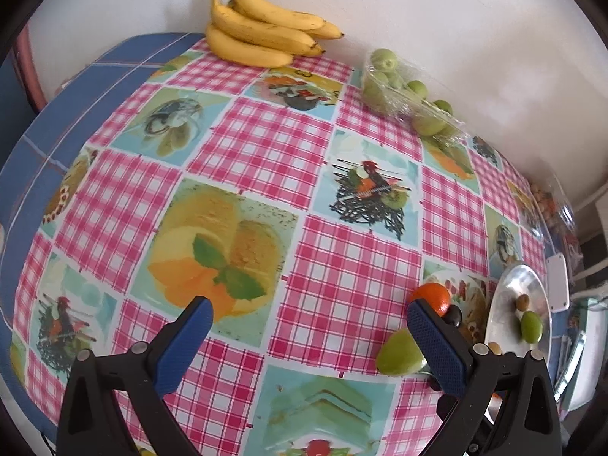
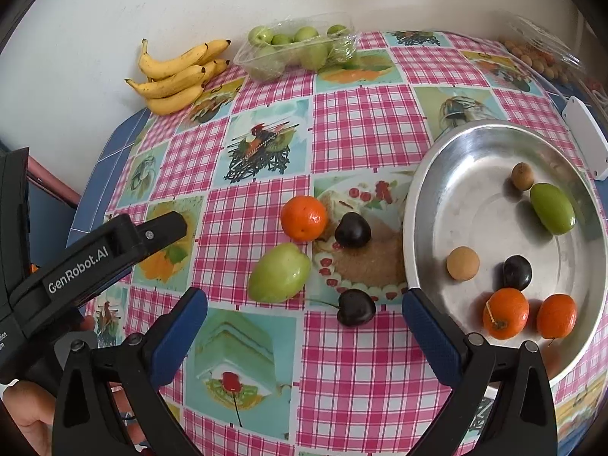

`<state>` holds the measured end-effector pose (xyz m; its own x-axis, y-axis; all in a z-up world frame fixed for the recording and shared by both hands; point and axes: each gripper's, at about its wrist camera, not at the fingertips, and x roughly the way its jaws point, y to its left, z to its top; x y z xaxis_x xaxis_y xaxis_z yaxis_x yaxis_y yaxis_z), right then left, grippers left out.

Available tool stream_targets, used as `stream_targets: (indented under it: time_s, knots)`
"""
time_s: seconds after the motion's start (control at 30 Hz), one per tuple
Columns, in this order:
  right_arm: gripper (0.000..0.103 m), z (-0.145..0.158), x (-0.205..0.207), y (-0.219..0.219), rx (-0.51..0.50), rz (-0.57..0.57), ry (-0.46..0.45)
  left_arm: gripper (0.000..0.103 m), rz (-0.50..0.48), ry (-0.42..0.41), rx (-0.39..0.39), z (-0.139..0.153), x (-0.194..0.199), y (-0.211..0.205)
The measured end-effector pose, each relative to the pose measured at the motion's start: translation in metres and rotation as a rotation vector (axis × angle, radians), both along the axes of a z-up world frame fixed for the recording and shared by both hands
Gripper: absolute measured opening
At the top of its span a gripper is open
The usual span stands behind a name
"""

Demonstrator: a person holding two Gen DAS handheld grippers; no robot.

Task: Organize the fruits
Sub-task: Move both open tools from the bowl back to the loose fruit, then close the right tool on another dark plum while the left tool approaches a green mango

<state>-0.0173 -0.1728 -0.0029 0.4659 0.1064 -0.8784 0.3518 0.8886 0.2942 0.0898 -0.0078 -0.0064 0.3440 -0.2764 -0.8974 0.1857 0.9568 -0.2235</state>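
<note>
Right, first the writing: white lettering on the left tool (image 2: 114, 250) reads "GenRobot.AI", seen from the right wrist view at about nine o'clock. Lower on that same black body there are more letters, but they are cut off and I cannot read them.

Now the tools. The left tool (image 1: 307, 315) has its blue-padded fingers spread wide, holding nothing, hanging over the checked tabletop (image 1: 243, 144). Its right finger (image 1: 437, 345) overlaps a green fruit (image 1: 399, 353) and an orange fruit (image 1: 433, 296) in this view; whether it touches them I cannot tell. The right tool (image 2: 304, 315) is spread wide too, with nothing gripped. Between its fingers, at twelve o'clock, a dark cherry (image 2: 355, 307) with a stem lies on the tabletop (image 2: 364, 121).

Just beyond it sit the green fruit (image 2: 279, 271), another dark cherry (image 2: 352, 230) and the orange fruit (image 2: 304, 217), close together, loose on the cloth.

Containers next. At three o'clock, a silver metal bowl (image 2: 475, 152) holds two orange fruits (image 2: 505, 313), a dark cherry (image 2: 516, 271), a tan round fruit (image 2: 462, 263), a green oval fruit (image 2: 553, 208) and a small brown one (image 2: 522, 176). At twelve o'clock by the wall, a clear plastic tray (image 2: 296, 49) carries green fruits. A banana bunch (image 2: 176, 76) lies at eleven o'clock. At one o'clock, another clear pack (image 2: 539, 53) holds small orange-brown fruits.
</note>
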Motion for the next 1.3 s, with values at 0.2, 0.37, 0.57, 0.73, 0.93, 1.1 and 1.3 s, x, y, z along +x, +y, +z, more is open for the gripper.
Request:
stream_targets:
  time_s: [0.2,0.37,0.57,0.73,0.93,1.1,1.3]
  knots:
    - [0.089,-0.001,-0.001,-0.001,0.005,0.001,0.010,0.103,-0.067,-0.056,0.013,0.010,-0.006,-0.015]
    - [0.072,-0.006,-0.001,-0.001,0.009,0.000,0.034,0.103,-0.100,-0.098,0.030,0.018,-0.011,-0.023]
    - [0.060,-0.013,-0.001,-0.005,0.002,-0.014,0.067,0.103,-0.138,-0.092,0.029,0.018,-0.013,-0.035]
    - [0.049,-0.021,-0.002,-0.011,-0.009,-0.038,0.099,0.102,-0.190,-0.064,0.058,0.007,-0.018,-0.052]
    - [0.043,-0.026,-0.004,-0.015,-0.026,-0.058,0.123,0.092,-0.227,-0.008,0.032,-0.005,-0.020,-0.066]
    - [0.043,-0.029,-0.004,-0.017,-0.034,-0.068,0.135,0.086,-0.244,0.031,0.021,-0.014,-0.020,-0.071]
    - [0.043,-0.035,-0.002,-0.016,-0.035,-0.070,0.152,0.073,-0.259,0.086,-0.004,-0.025,-0.022,-0.078]
